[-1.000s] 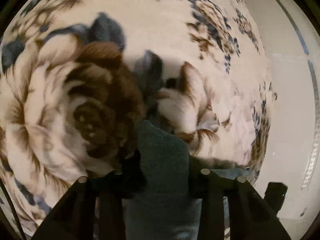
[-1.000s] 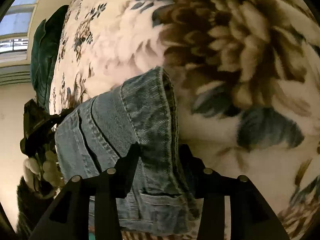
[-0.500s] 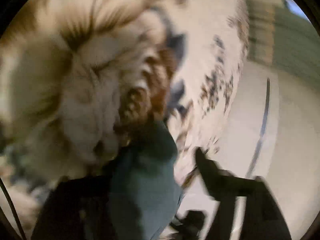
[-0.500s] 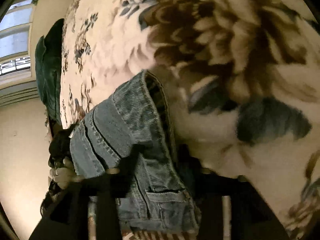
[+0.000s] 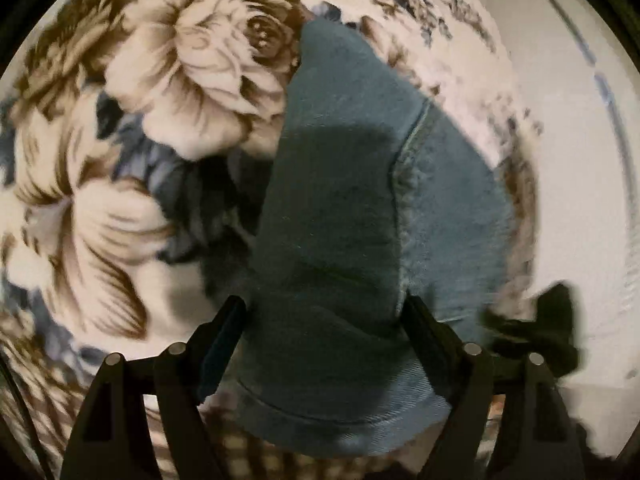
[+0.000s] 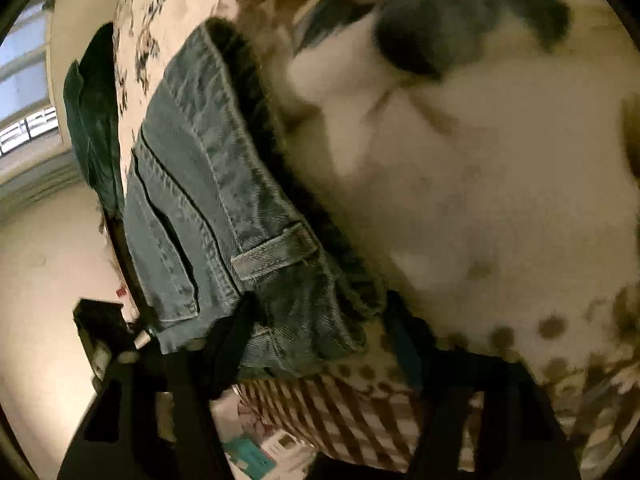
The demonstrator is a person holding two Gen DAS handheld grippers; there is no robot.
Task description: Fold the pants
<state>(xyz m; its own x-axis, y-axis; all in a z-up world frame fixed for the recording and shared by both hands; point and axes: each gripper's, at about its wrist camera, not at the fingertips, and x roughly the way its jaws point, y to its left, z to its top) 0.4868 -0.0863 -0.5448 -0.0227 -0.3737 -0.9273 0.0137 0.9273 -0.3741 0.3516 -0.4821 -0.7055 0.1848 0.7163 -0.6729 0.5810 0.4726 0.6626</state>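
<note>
- Blue denim pants, folded into a thick stack, lie on a cream plush blanket printed with large brown and grey-blue flowers. In my left wrist view the stack runs from the bottom edge of the picture up toward the middle of the blanket, with a stitched side seam down its right half and a hem at the near end.
- In my right wrist view the same pants show the waistband end: a belt loop, a pocket edge and several layers stacked along the blanket's edge.
- My left gripper, with black fingers, straddles the near end of the denim. Its jaws are opening; the cloth lies between the fingers, but the pads stand at its sides without pinching it, so I read it as released.
- My right gripper sits at the waistband corner. Its jaws are closing with denim between them; the picture is blurred there, and I cannot tell whether the pads press the cloth.
- A brown-and-cream checked fabric shows below the blanket's edge, under the pants' near end.
- A dark green cushion stands at the blanket's far end in the right view.
- A pale floor lies beside the blanket.
</note>
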